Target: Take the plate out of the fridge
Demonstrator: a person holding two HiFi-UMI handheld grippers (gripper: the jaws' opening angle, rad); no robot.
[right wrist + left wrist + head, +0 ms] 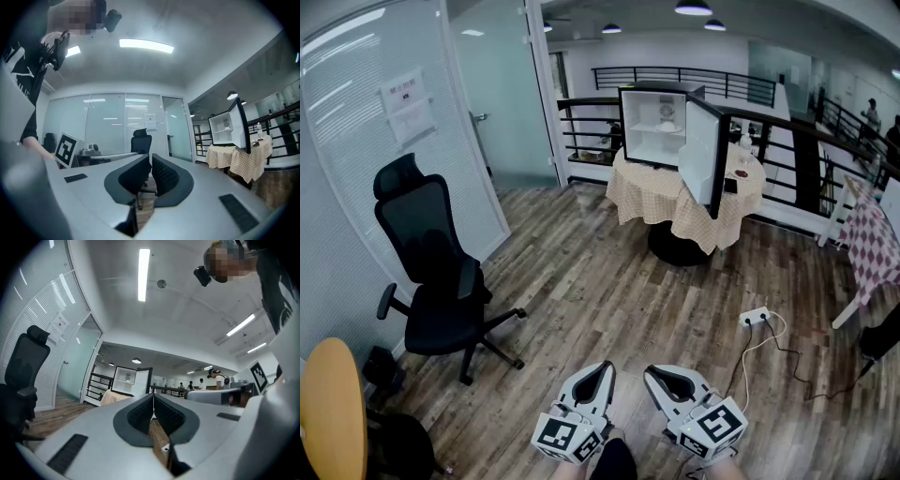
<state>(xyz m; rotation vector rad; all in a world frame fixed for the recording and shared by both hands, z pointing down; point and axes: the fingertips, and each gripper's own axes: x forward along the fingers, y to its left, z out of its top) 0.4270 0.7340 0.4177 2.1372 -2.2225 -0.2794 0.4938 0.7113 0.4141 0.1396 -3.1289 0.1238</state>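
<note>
White fridge (649, 145) far across the room, with its door open.
The small fridge stands on a round table (661, 195) with a checked cloth, well apart from the person, over the wood floor (600, 291). On its middle shelf sits a small pale thing that may be the plate (667, 126), but it is too small to be sure. The left gripper (606, 366) and the right gripper (650, 371) sit side by side at the bottom of the head view, pointing toward the fridge. Each has its jaws pressed together with nothing between them. A black chair (431, 272) stands off to the left.
</note>
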